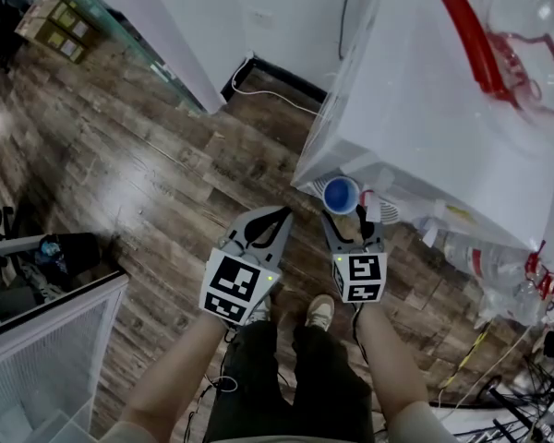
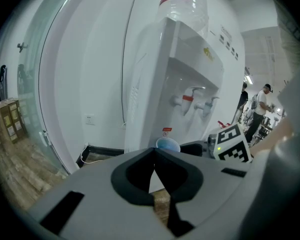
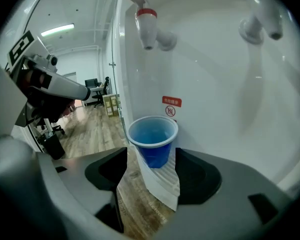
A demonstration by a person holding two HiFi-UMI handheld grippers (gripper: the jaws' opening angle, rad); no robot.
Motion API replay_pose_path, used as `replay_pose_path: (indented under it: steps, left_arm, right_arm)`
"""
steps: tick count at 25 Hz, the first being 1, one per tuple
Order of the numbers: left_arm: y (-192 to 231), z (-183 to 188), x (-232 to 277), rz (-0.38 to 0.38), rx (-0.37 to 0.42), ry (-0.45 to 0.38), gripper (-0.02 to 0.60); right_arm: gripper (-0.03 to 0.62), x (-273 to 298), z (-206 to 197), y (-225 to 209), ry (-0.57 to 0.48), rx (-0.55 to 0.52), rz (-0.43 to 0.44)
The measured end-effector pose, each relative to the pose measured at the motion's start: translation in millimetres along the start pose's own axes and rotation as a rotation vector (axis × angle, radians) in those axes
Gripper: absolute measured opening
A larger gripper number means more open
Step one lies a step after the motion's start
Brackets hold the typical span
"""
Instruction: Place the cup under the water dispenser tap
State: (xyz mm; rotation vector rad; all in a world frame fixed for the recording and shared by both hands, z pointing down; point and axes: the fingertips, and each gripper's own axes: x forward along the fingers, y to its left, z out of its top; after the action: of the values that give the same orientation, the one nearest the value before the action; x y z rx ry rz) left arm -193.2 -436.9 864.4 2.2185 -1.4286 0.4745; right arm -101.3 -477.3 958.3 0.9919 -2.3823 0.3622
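Note:
A blue cup (image 3: 152, 140) stands upright on the white drip tray (image 3: 162, 180) of the water dispenser (image 3: 215, 84), straight below the red-capped tap (image 3: 147, 26). My right gripper (image 3: 150, 159) is open, one jaw on each side of the cup's base with a gap showing on both sides. In the head view the cup (image 1: 341, 195) sits at the dispenser's (image 1: 425, 109) foot, just beyond my right gripper (image 1: 344, 216). My left gripper (image 1: 279, 214) hovers over the floor to its left, shut and empty. From the left gripper (image 2: 154, 160) view the cup (image 2: 167, 144) peeks over the jaws.
A second tap (image 3: 262, 26) sits to the right of the red one. A cable (image 1: 258, 86) runs along the wall base behind the dispenser. Plastic bottles (image 1: 485, 261) lie on the floor at right. A glass partition (image 1: 120, 26) runs along the left. People (image 2: 262, 106) stand far off.

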Motion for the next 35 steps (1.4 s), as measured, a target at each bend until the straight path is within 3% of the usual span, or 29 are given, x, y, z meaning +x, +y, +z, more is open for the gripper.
replay_pose_path:
  steps: [4,7,11,18,25,35]
  left_arm:
    - [-6,18,-19,0.008,-0.007,0.001,0.006]
    - [-14,32,-36,0.010,0.002,0.020,0.006]
    - [-31,59,-69,0.014,0.010,0.027,0.006]
    - [-65,133,-120,0.022,0.123,-0.002,0.006]
    - [-94,203,-175,0.040,0.153,-0.064,0.006]
    - [-140,315,-262,0.070,0.225,-0.205,0.006]
  right_arm:
    - [0.303,-25,15,-4,0.029,0.012,-0.018]
    - [0.225,-50,25,-5,0.061,0.062,-0.025]
    - [0.213,-92,47,4,0.078,0.072,-0.025]
    - [0.156,-172,128,3,0.034,0.032,-0.037]
    - [0.130,-252,214,3,-0.017,-0.014,-0.028]
    - [0.081,-377,334,16,-0.186,-0.079,0.016]
